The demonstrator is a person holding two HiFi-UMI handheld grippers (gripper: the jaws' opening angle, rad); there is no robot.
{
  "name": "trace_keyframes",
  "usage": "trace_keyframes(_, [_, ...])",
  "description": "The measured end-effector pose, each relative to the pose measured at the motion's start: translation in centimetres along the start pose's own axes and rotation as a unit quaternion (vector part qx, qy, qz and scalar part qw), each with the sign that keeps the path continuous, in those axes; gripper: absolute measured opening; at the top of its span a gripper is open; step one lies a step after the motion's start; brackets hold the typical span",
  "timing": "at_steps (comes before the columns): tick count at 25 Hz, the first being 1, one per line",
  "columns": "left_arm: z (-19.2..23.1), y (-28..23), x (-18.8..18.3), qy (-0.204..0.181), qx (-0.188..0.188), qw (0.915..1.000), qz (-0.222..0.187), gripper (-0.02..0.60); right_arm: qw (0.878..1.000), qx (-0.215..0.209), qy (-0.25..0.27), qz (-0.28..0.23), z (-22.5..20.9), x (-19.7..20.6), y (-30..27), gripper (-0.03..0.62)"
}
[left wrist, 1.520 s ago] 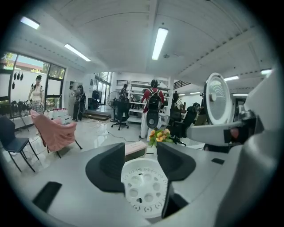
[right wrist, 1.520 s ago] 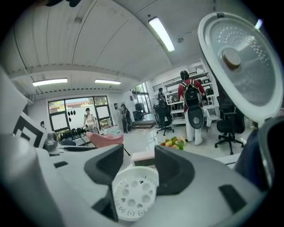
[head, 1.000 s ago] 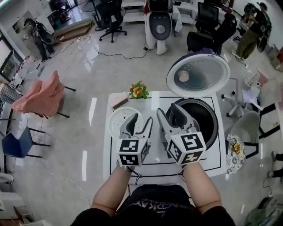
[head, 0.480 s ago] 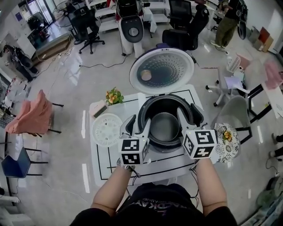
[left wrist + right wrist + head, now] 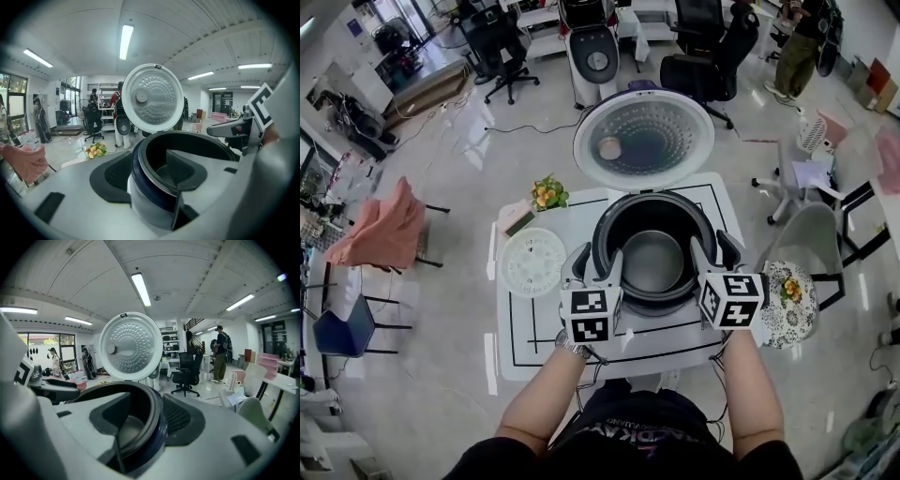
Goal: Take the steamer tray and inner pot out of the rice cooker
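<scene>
The rice cooker (image 5: 623,302) stands on the white table (image 5: 534,330) with its lid (image 5: 644,141) raised. The metal inner pot (image 5: 654,262) sits inside it. The white perforated steamer tray (image 5: 533,262) lies flat on the table to the cooker's left. My left gripper (image 5: 595,262) straddles the cooker's left rim, jaws open: in the left gripper view (image 5: 149,171) one pad is outside the wall and one inside the pot (image 5: 187,140). My right gripper (image 5: 716,248) straddles the right rim likewise, open (image 5: 150,420), with the pot's rim (image 5: 140,394) between its jaws.
A small flower pot (image 5: 547,195) and a pink box (image 5: 517,220) sit at the table's far left corner. A grey chair (image 5: 806,234) and a floral-covered stool (image 5: 787,300) stand right of the table. Office chairs and people are further back.
Both grippers moved from the table left of the cooker onto its rim. The right one crossed to the right side, the left one settled on the left side. Jaws stayed open.
</scene>
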State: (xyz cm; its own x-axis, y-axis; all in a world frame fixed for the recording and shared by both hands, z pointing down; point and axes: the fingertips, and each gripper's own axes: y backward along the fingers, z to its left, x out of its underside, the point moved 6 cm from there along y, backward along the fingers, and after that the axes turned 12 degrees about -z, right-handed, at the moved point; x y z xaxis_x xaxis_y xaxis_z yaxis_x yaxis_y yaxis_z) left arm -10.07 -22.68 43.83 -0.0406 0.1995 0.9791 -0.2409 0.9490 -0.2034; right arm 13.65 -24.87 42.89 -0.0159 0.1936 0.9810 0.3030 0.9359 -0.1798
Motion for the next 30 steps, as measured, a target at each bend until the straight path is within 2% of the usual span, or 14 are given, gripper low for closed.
trace_keyframes(11, [-0.2, -0.8, 1.5, -0.013, -0.032, 0.9990, 0.029, 0.233, 0.999, -0.016, -0.001, 0.036, -0.4, 2.5, -1.3, 0.204])
trace_keyframes(14, [-0.6, -1.1, 1.9, -0.018, -0.038, 0.9986, 0.031, 0.221, 0.998, -0.015, 0.029, 0.054, 0.0, 3.0, -1.6, 0.204])
trace_keyframes(18, [-0.9, -1.5, 2.4, -0.023, -0.060, 0.9976, 0.028, 0.163, 0.994, 0.002, 0.089, 0.067, 0.4, 3.2, -1.8, 0.201])
trace_keyframes(21, [-1.0, -1.7, 2.3, -0.023, -0.078, 0.9964, 0.025, 0.152, 0.993, 0.014, 0.089, 0.071, 0.0, 3.0, -1.8, 0.166])
trace_keyframes(30, [-1.1, -1.6, 2.3, -0.036, -0.097, 0.9941, 0.034, 0.141, 0.992, 0.025, 0.100, 0.075, 0.3, 2.9, -1.9, 0.143])
